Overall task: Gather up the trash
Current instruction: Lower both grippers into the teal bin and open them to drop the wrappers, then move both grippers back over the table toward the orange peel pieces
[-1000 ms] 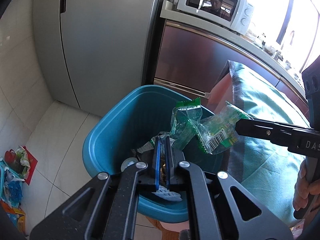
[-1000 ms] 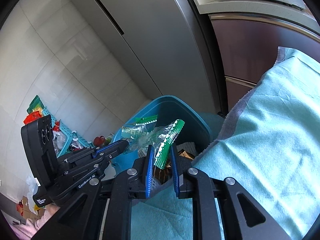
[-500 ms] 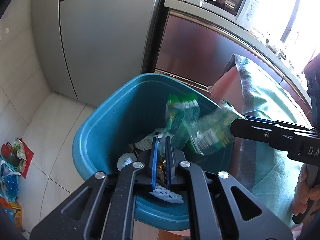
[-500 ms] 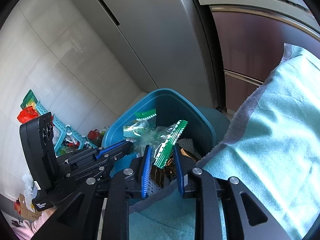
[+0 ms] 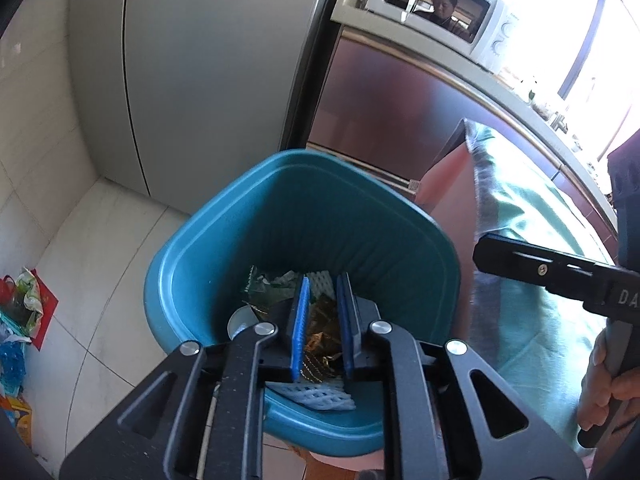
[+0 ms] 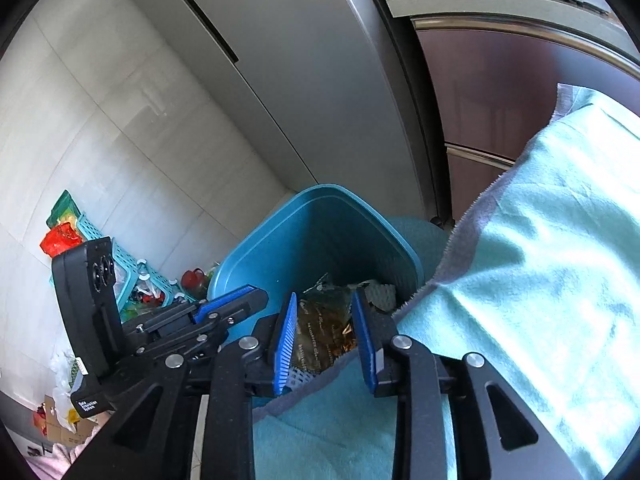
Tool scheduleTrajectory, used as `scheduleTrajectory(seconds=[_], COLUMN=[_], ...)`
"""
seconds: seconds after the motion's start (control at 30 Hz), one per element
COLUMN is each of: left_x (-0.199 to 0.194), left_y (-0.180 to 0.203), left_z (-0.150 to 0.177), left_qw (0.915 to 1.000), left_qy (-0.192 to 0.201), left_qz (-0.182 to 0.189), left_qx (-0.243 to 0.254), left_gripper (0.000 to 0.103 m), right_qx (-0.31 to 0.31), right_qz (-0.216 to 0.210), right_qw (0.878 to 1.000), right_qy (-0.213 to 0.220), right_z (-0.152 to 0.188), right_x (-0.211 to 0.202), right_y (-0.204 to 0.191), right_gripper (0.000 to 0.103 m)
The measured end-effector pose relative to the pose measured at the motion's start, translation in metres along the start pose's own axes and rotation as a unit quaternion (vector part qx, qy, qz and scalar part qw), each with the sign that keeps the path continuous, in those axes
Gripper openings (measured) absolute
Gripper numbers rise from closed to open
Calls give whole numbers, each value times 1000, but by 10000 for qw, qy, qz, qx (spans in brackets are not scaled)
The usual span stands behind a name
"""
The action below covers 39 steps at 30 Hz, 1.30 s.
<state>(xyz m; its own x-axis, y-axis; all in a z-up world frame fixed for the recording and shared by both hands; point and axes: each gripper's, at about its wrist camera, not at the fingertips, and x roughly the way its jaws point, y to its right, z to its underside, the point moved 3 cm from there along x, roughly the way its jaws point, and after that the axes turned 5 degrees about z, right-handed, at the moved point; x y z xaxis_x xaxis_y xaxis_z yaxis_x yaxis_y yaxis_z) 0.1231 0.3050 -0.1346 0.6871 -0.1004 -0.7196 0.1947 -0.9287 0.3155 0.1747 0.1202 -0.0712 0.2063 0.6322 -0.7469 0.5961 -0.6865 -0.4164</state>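
Note:
A blue trash bin [image 5: 192, 248] stands on the floor beside the cloth-covered table. My left gripper [image 5: 323, 280] hangs over its near rim, jaws opening, nothing between the blue pads. In the bin lie a dark brown and gold wrapper [image 5: 320, 332], a green-edged clear packet [image 5: 264, 288] and white foam netting [image 5: 316, 394]. In the right wrist view my right gripper [image 6: 324, 298] hovers over the bin [image 6: 256, 248], jaws opening and empty, with the brown wrapper [image 6: 324, 320] below. The left gripper [image 6: 240, 294] shows to its left. The right gripper [image 5: 486, 250] reaches in from the right, held by a hand [image 5: 600, 380].
A grey fridge [image 5: 200, 80] stands behind the bin, with a microwave [image 5: 440, 8] on the counter to its right. A teal cloth [image 6: 520, 280] drapes over the table edge next to the bin. Baskets and colourful bags [image 6: 132, 276] clutter the floor at the left.
Both grippers have opened and let go of their green packets, which have dropped into the bin. The bin looks a little nearer in both views.

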Motion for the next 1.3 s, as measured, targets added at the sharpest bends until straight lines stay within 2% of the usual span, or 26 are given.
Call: scheduleTrajectory(seconds=[0.13, 0.27, 0.43, 0.53, 0.77, 1.03, 1.3], left_x=[-19, -36, -49, -51, -39, -23, -11], left_y=[18, 42, 83, 111, 195, 297, 372], left_z=[-3, -5, -2, 4, 23, 55, 92], left_qw=[9994, 9974, 9923, 9875, 9685, 9405, 9167], left_qy=[244, 448, 518, 471, 147, -251, -641], left_qz=[116, 315, 777, 1064, 1796, 2452, 2774], left_qx=[229, 473, 810, 1068, 1720, 2340, 2804], left_gripper=[23, 37, 39, 40, 40, 40, 43], right_qx=[-28, -78, 112, 272, 880, 1679, 2199], right_qz=[-58, -63, 31, 244, 847, 1511, 2018], right_qw=[9997, 9985, 9958, 9932, 9789, 9516, 9247], right_qy=[230, 541, 903, 1104, 1641, 2086, 2365], right_z=[8, 20, 44, 65, 116, 169, 208], right_x=[-24, -58, -104, -132, -198, -261, -306], right_y=[2, 8, 27, 49, 105, 174, 225], right_gripper=[29, 32, 34, 34, 35, 35, 35])
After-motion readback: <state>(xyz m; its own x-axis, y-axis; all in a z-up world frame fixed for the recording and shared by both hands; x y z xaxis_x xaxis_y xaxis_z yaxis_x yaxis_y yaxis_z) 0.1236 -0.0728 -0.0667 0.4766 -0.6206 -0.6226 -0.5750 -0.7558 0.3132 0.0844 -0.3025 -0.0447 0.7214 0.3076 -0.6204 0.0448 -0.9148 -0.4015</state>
